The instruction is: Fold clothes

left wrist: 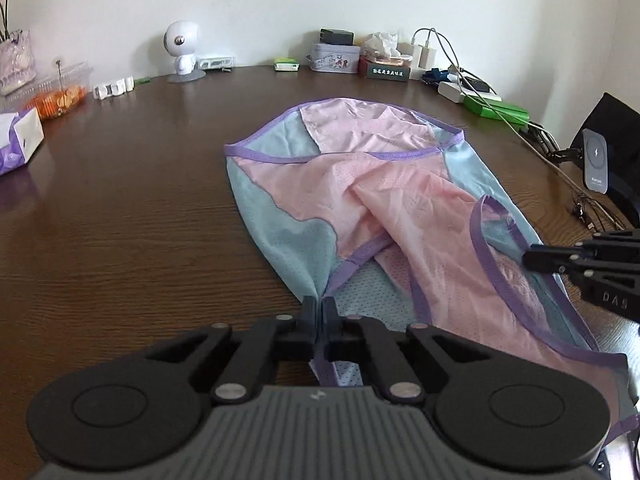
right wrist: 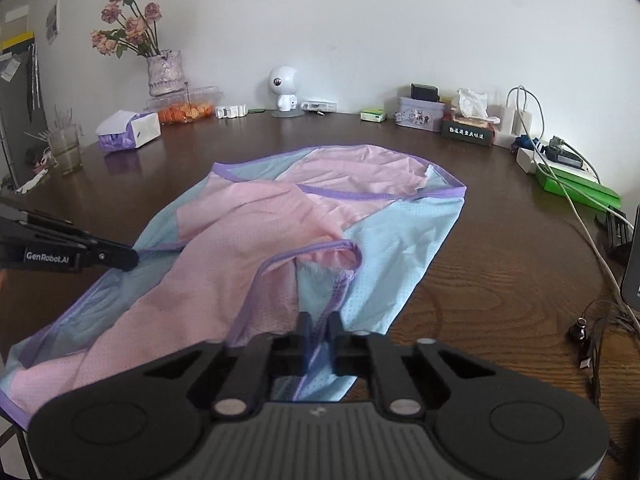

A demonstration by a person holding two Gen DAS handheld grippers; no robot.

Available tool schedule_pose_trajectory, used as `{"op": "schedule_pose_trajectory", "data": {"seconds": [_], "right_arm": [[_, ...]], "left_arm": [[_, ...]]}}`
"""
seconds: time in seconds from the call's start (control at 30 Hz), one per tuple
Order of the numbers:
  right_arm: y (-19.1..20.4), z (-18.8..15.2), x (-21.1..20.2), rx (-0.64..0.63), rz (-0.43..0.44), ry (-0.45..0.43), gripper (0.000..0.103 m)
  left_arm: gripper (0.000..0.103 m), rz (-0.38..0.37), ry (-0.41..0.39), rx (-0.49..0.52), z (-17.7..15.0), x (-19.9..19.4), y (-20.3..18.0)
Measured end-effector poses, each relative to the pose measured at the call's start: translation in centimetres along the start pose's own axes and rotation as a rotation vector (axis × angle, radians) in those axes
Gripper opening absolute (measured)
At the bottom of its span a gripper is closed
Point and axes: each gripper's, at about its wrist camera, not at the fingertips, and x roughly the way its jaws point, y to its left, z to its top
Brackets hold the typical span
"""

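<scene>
Left wrist view: the left gripper (left wrist: 319, 312) has its jaws closed on a purple-trimmed strap of the garment (left wrist: 360, 184); cloth passes between the pads and hangs out beneath them.
Right wrist view: the right gripper (right wrist: 320, 330) is likewise clamped on a purple-edged corner of the same garment (right wrist: 248, 248), with blue mesh pinched between its fingers.
Cross views: each gripper appears in the other's camera, the right gripper (left wrist: 532, 258) at the garment's right edge and the left gripper (right wrist: 132, 258) at its left edge.
Garment position: a sleeveless top in pink and pale blue mesh lies lengthwise along the middle of the table (left wrist: 120, 220), its far hem flat on the wood, its near end lifted in the two grips.
Garment state: the near part is rumpled, with one purple armhole loop (right wrist: 312, 254) standing up in a ridge.
Progress: judged early; no clean fold line shows, and the cloth is spread rather than halved.
Remaining: the held end likely needs carrying over to the far hem, then smoothing.
Surface: dark brown wood-grain tabletop, glossy.
Room: a plain white wall (right wrist: 360, 20); along it a vase of roses (right wrist: 164, 72), a white figurine (right wrist: 284, 90), a tissue box (right wrist: 128, 130), a tin (right wrist: 418, 114), chargers and cables (right wrist: 520, 116).
</scene>
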Motion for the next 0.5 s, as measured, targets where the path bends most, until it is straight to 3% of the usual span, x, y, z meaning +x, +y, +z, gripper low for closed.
{"op": "schedule_pose_trajectory", "data": {"seconds": [0.2, 0.3, 0.33, 0.4, 0.5], "right_arm": [[-3.5, -0.4, -3.9, 0.118, -0.224, -0.063, 0.001], [-4.5, -1.3, -3.6, 0.127, -0.271, -0.014, 0.016], [-4.4, -1.4, -3.8, 0.113, -0.257, -0.024, 0.016], [-3.9, -1.1, -4.2, 0.097, -0.190, -0.047, 0.032], [-2.8, -0.5, -4.4, 0.075, -0.053, -0.068, 0.035]], "left_arm": [[0.004, -0.019, -0.019, -0.039, 0.4, -1.5, 1.5], [0.015, -0.026, -0.018, -0.017, 0.3, -1.6, 1.2], [0.023, -0.033, -0.011, -0.004, 0.3, -1.6, 1.0], [0.033, -0.050, -0.007, 0.008, 0.4, -2.0, 0.7], [0.033, -0.127, -0.011, 0.031, 0.8, -3.2, -0.1]]}}
